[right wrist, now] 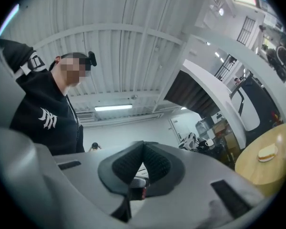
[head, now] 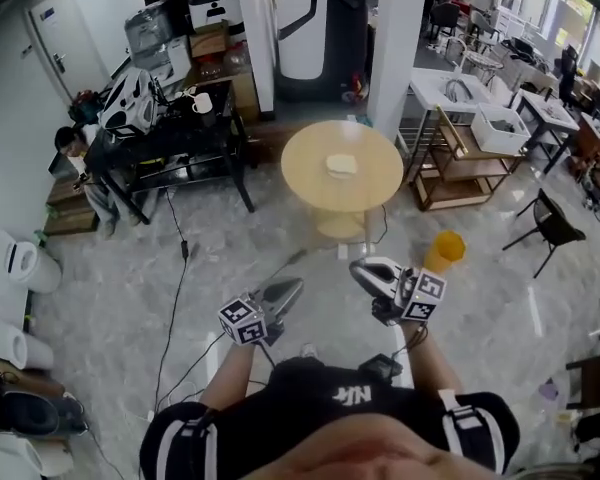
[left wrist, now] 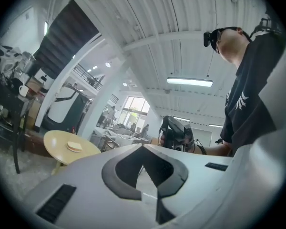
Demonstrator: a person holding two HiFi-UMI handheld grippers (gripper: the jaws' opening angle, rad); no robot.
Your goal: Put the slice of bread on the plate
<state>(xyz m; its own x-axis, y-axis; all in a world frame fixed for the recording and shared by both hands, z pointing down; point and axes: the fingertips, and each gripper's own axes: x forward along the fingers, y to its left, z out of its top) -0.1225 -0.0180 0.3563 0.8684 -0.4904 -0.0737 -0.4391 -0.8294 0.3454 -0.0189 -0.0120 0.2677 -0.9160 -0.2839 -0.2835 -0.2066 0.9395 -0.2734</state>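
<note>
L claw (head: 285, 293): jaws together, nothing betw. them; dark ribbed pads set in pale grey moulded shell; held well short of round table (head: 305, 173), on its near side.
R claw (head: 367, 271): jaws together, empty; same build, marker cube at rear; also well short of table, near side.
Bread slice (head: 342, 165): laid flat near table centre; pale crumb, tan crust, roughly square w/ rounded corners; judged soft, easily crushed.
Plate: not made out on or by table; too small to tell whether anything lies under slice.
Table build: light wood-tone top, smooth, circular, on single pedestal.
Progress: judged at start; slice not yet gripped, table not yet reached.
Left to do: table to be approached, jaws opened, slice lifted, plate located, slice set on it.
</note>
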